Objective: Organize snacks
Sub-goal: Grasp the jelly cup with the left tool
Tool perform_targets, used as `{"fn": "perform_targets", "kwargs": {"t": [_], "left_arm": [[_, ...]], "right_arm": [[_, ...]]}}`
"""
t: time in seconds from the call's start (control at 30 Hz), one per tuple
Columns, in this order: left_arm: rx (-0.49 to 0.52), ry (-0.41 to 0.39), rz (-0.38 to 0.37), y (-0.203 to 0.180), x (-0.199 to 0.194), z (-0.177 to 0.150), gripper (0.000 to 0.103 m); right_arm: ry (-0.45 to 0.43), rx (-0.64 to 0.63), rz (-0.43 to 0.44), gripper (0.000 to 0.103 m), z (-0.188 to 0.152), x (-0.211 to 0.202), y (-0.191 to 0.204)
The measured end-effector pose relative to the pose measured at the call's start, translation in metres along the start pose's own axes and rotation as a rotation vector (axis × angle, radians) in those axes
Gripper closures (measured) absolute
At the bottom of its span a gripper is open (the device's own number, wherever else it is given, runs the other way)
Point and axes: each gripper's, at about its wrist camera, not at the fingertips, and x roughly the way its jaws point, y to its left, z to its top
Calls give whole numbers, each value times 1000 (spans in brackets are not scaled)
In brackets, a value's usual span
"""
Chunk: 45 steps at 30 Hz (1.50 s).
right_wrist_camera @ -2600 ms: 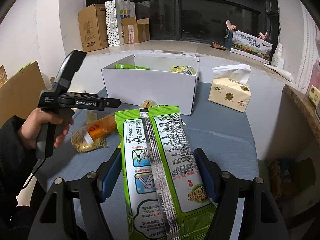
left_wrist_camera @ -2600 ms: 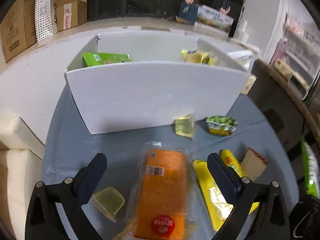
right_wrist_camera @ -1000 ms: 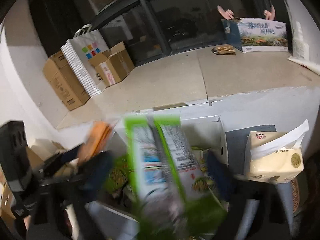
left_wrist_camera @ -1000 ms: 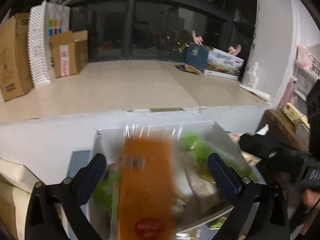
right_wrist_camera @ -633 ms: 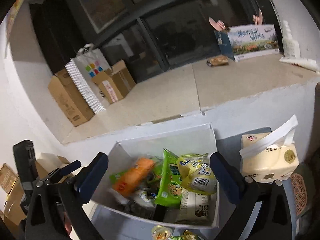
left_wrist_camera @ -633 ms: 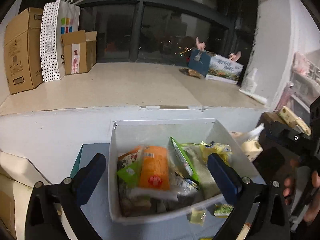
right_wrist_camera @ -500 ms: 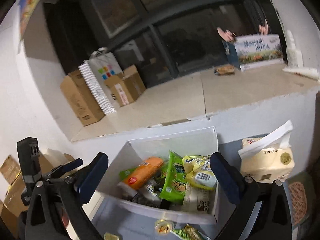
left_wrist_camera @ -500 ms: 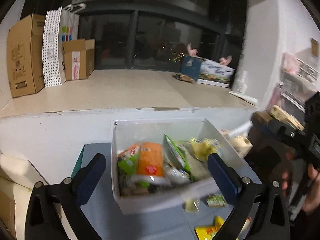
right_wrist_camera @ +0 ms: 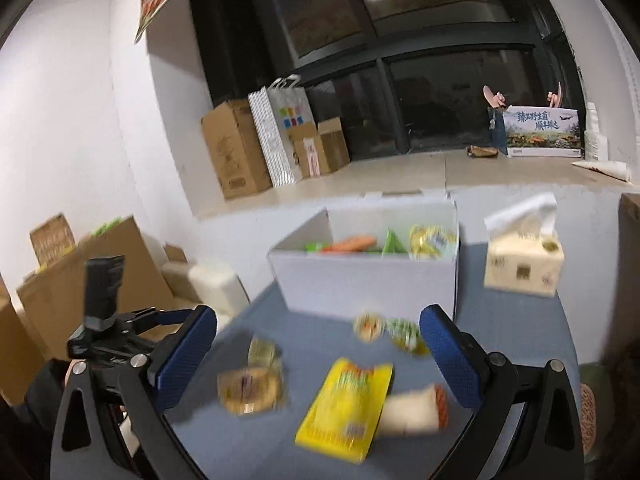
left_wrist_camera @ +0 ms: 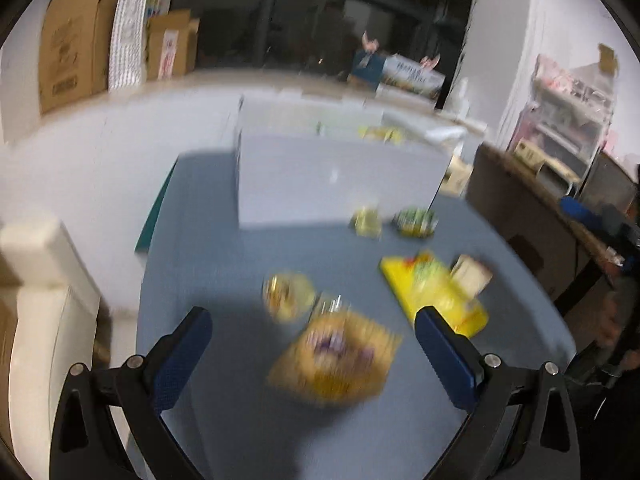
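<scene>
A white box point(right_wrist_camera: 368, 280) on the blue table holds an orange packet point(right_wrist_camera: 352, 243), green packets and a yellow packet point(right_wrist_camera: 432, 240). It also shows in the left wrist view point(left_wrist_camera: 340, 180). My left gripper point(left_wrist_camera: 312, 344) is open and empty above a yellowish snack bag point(left_wrist_camera: 340, 360). My right gripper point(right_wrist_camera: 318, 354) is open and empty above a yellow packet point(right_wrist_camera: 346, 404) and a beige packet point(right_wrist_camera: 412, 408). Both views are blurred.
Small round snacks point(right_wrist_camera: 370, 326) and a green one point(right_wrist_camera: 404, 332) lie in front of the box. A tissue box point(right_wrist_camera: 524, 264) stands to the right. Cardboard boxes point(right_wrist_camera: 236, 152) stand on the ledge behind. The left gripper's body point(right_wrist_camera: 104, 320) shows at the left.
Both grippers have let go of their packets into the box, then drawn back and down toward the loose snacks on the table. The orange and green packets now lie in the box.
</scene>
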Motion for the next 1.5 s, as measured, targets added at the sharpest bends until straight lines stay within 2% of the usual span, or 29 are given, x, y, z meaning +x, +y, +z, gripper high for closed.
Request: {"fn": "perform_targets", "kwargs": {"t": [0.07, 0.13, 0.23, 0.37, 0.43, 0.63, 0.9, 1.03, 1.1, 1.13, 1.17, 1.2, 1.23, 1.33, 1.5], "left_arm": [[-20, 0, 12, -2, -2, -11, 0], [-34, -1, -11, -5, -5, -19, 0], [-37, -13, -5, -13, -10, -31, 0], [2, 16, 3, -26, -4, -37, 0], [35, 19, 4, -35, -1, -36, 0], [96, 31, -4, -34, 14, -15, 0], [59, 106, -43, 11, 68, 26, 0], [115, 161, -67, 17, 91, 30, 3], [127, 178, -84, 20, 98, 31, 8], [128, 189, -92, 22, 101, 31, 13], [129, 201, -89, 23, 104, 30, 32], [132, 219, -70, 24, 108, 28, 46], [142, 203, -57, 24, 107, 29, 53], [133, 195, -53, 24, 102, 28, 52], [118, 77, -45, 16, 66, 26, 52]], "right_arm": [[18, -25, -31, 0, -14, -8, 7], [26, -55, -69, 0, -25, -16, 14], [25, -131, -82, 0, -37, -26, 26], [80, -263, -133, 0, -53, -15, 42], [112, -308, -133, 0, -60, -9, 48], [130, -375, -115, 0, -67, -6, 60], [134, -367, -122, 0, -68, -6, 59], [139, -355, -125, 0, -69, -5, 55], [141, -352, -127, 0, -69, -5, 55], [143, -351, -128, 0, -70, -5, 54], [144, -349, -129, 0, -70, -5, 54], [145, -347, -129, 0, -70, -4, 54], [146, -346, -129, 0, -70, -4, 54], [151, -347, -129, 0, -71, -2, 54], [154, -341, -132, 0, -71, 0, 54]]}}
